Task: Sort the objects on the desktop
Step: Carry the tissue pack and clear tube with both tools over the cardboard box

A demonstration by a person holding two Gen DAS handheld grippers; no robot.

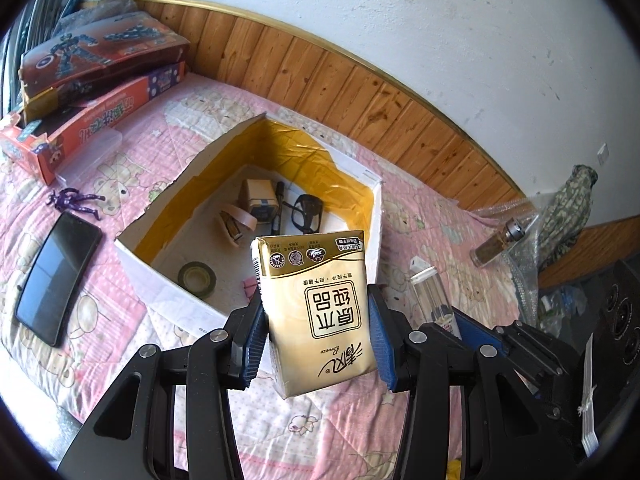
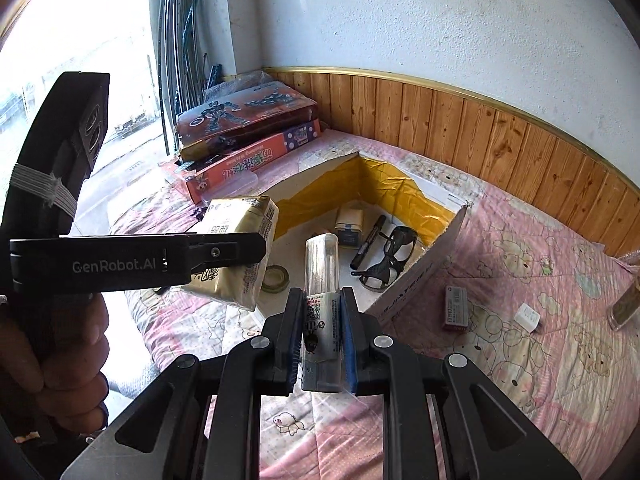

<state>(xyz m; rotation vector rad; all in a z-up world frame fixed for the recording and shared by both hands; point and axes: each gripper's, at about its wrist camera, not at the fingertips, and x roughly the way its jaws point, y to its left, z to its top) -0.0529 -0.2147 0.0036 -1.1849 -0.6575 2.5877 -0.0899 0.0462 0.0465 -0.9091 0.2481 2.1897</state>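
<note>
Left gripper [image 1: 316, 332]: closed on the tissue pack [image 1: 316, 304], blue pads pressing its two long sides.
Tissue pack: centre of the left wrist frame, held above the quilt [image 1: 132, 168] at the near edge of the box [image 1: 160, 276]; long axis runs up the frame, print upside down, top end toward the box.
Right gripper [image 2: 320, 336]: clamped on the clear tube [image 2: 322, 280].
Clear tube: centre of the right wrist frame, long axis upright along the fingers, clear end toward the box.
Box contents: glasses [image 2: 386, 256], marker [image 2: 368, 244], tape roll [image 1: 197, 277].

Gold tissue pack [image 1: 316, 308], yellow-lined white box [image 1: 256, 168], pink cartoon-bear quilt [image 1: 120, 168].
</note>
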